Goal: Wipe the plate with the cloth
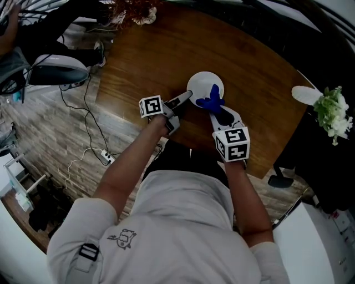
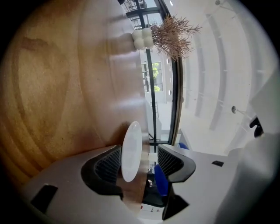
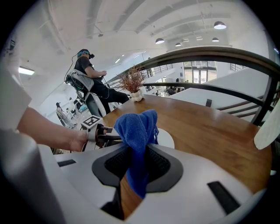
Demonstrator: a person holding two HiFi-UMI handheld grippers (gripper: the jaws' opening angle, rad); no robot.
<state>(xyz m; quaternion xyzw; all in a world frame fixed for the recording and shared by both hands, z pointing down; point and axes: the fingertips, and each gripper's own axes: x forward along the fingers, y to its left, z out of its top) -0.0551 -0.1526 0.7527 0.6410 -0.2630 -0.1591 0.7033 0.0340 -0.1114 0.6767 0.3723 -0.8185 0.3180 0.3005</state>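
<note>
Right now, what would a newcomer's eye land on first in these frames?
The bright blue cloth stands out first. It is bunched in the shut jaws of the right gripper, just over the white plate on the wooden table. Next comes the left gripper at the plate's left rim, its jaws apart with the rim between them.

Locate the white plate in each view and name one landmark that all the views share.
Head view: plate just above centre, partly under the blue cloth.
Left gripper view: plate low centre, seen edge-on.
Right gripper view: plate at centre, mostly hidden behind the blue cloth.
Shared landmark: the white vase of dried twigs.
</note>
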